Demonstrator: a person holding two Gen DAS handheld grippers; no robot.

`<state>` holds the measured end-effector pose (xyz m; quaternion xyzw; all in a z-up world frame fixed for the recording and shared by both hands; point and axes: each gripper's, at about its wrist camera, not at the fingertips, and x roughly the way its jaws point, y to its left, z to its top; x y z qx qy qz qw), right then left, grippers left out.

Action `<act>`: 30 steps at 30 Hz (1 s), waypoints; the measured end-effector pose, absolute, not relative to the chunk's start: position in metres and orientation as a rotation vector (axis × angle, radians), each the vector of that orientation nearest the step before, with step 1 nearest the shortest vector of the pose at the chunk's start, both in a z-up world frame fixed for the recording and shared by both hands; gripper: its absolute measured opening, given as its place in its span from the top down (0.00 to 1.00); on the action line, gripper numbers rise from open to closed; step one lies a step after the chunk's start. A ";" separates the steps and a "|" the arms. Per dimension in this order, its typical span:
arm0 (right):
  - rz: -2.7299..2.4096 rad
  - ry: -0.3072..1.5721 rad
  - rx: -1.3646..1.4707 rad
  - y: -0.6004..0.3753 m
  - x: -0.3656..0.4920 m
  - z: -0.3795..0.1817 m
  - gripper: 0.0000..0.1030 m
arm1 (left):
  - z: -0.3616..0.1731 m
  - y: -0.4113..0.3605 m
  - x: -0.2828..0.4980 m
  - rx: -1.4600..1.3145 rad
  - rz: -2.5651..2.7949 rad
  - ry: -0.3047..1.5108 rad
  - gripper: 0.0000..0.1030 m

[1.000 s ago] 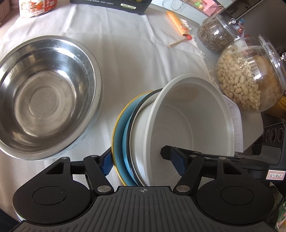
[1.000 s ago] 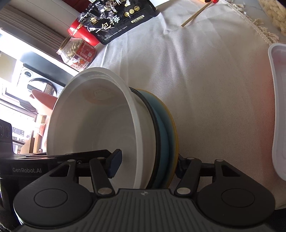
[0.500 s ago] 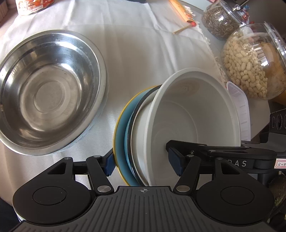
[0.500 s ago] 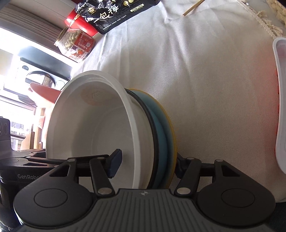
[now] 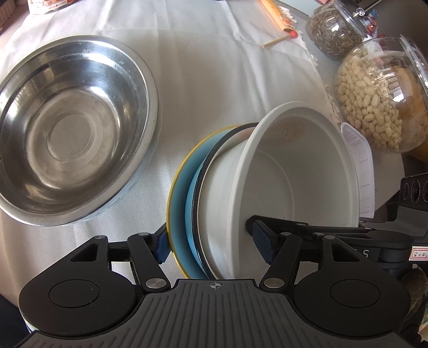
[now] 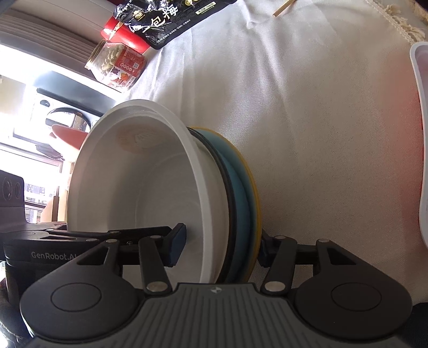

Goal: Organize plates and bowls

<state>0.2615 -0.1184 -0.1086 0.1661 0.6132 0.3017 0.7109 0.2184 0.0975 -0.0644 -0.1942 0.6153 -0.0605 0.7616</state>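
Holding: the stack [image 5: 240, 203] of a white bowl [image 5: 294, 171], a black-rimmed dish [image 5: 203, 192] and a blue plate [image 5: 182, 198] with a yellow rim stands on edge, gripped from two sides.
Left gripper [image 5: 214, 241]: jaws clamped across the whole stack, one pad behind the plate, the other inside the bowl.
Right gripper [image 6: 219, 243]: jaws have just been closing, with the stack between them; one pad sits inside the bowl [image 6: 139, 187], the other behind the plate [image 6: 240, 187], both pressing.
Stack axis: it runs roughly level, across the jaws; the bowl's mouth opens sideways, away from the steel bowl [image 5: 72, 128].
Stack place: over the white cloth [image 5: 214, 80], near its front edge; whether it touches the cloth, I cannot tell.
Steel bowl: upright on the cloth toward its left edge, apart from the stack.
Cloth's right edge: a nut jar [image 5: 379, 96], a seed jar [image 5: 334, 29] behind it, a white tray [image 5: 361, 166] beside the stack.
Far edge: a black packet [image 6: 165, 18] and a red-labelled jar [image 6: 117, 67].
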 end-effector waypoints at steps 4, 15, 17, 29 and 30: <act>0.662 1.366 0.352 -0.119 0.258 -0.107 0.47 | -0.066 0.093 0.216 -0.415 -0.150 1.357 0.35; 0.661 1.382 0.381 -0.120 0.261 -0.111 0.49 | -0.066 0.096 0.217 -0.425 -0.138 1.338 0.34; 0.654 1.379 0.383 -0.120 0.260 -0.111 0.49 | -0.066 0.096 0.215 -0.420 -0.143 1.331 0.34; 0.640 1.337 0.349 -0.120 0.258 -0.099 0.48 | -0.058 0.093 0.211 -0.404 -0.191 1.305 0.34; 0.638 1.331 0.346 -0.120 0.258 -0.096 0.48 | -0.054 0.094 0.211 -0.402 -0.197 1.302 0.34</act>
